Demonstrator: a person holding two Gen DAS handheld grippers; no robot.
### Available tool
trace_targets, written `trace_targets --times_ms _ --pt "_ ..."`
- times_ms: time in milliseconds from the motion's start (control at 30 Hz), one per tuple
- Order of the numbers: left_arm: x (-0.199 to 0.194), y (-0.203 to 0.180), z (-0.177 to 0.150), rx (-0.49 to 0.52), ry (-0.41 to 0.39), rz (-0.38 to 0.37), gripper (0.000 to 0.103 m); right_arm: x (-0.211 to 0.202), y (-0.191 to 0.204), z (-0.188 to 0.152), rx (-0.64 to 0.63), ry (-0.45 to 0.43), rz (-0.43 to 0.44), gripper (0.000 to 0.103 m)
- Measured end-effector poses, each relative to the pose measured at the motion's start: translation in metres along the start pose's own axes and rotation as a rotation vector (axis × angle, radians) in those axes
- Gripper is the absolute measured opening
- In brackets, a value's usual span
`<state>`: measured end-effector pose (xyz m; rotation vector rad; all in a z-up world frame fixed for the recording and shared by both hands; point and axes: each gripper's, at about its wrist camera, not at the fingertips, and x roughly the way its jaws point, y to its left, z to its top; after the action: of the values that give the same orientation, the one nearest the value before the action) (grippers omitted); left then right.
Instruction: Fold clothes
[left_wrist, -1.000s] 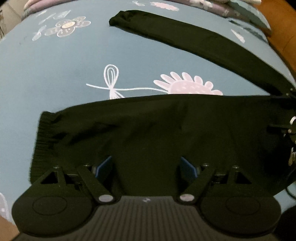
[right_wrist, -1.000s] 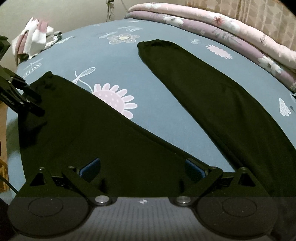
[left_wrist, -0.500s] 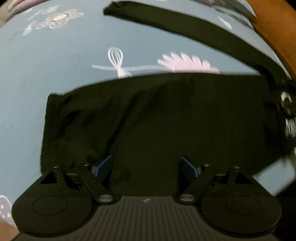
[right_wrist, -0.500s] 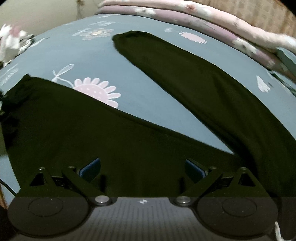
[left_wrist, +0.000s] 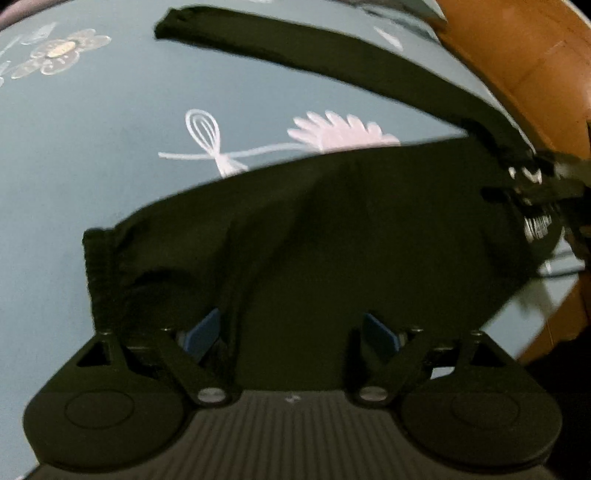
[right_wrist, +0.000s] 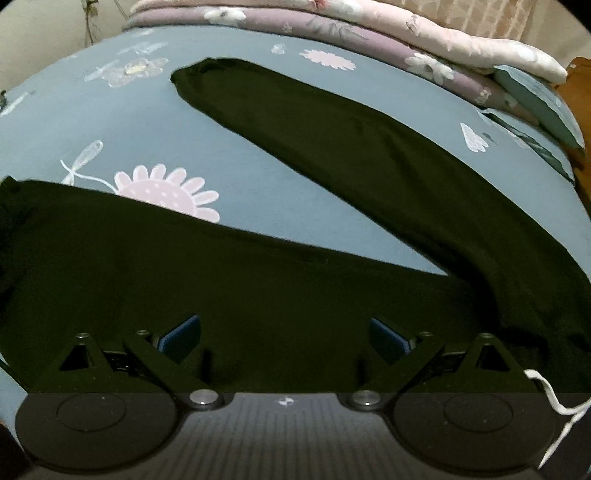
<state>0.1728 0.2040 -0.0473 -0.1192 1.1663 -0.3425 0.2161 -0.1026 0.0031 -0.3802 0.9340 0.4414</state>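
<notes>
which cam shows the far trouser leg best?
Right wrist. The far leg runs across the sheet in full, cuff to crotch, in focus. Left wrist shows it as a thin, blurred strip near the top edge, its right end lost behind the near leg.

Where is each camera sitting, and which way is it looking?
Left wrist: sits on the left tongs, looking low across the near leg of the black trousers on the blue bedsheet; the right tongs show at the right edge.
Right wrist: sits on the right tongs, looking along both trouser legs toward the folded quilts.
Both views share the trousers and the pink flower print.
</notes>
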Motion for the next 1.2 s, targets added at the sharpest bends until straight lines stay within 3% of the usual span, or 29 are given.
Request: trace_targets --times_ms 100,233,433,500,600,700,867,967,1067,1200 --pt "-0.008 0.005 0.019 -0.001 -0.065 -0.011 0.085 0.003 0.006 0.003 0.019 0.019 -0.007 0.1" --pt "-0.008 0.014 0.052 -0.032 -0.165 -0.116 0.085 0.008 0.016 0.008 0.027 0.035 -0.015 0.1" --pt "0.03 0.026 0.067 -0.069 -0.047 -0.149 0.084 0.009 0.024 0.01 0.031 0.064 -0.041 0.1" --pt "0.024 0.021 0.068 -0.045 -0.067 -0.129 0.084 0.009 0.025 0.008 0.034 0.073 -0.051 0.1" --pt "0.016 0.013 0.072 -0.027 -0.101 -0.163 0.084 0.01 0.026 0.005 0.049 0.088 -0.053 0.1" --pt "0.022 0.003 0.075 -0.002 -0.076 -0.212 0.085 0.012 0.029 0.004 0.05 0.099 -0.057 0.1" --pt "0.035 -0.006 0.072 0.033 -0.031 -0.205 0.084 0.014 0.033 0.005 0.049 0.104 -0.053 0.1" --pt "0.022 -0.007 0.071 0.042 -0.057 -0.195 0.084 0.014 0.033 0.004 0.046 0.114 -0.056 0.1" --pt "0.015 -0.008 0.071 0.062 -0.056 -0.235 0.085 0.014 0.032 0.004 0.053 0.12 -0.054 0.1" --pt "0.036 -0.008 0.07 0.095 0.006 -0.159 0.085 0.02 0.031 0.004 0.061 0.132 -0.058 0.1"
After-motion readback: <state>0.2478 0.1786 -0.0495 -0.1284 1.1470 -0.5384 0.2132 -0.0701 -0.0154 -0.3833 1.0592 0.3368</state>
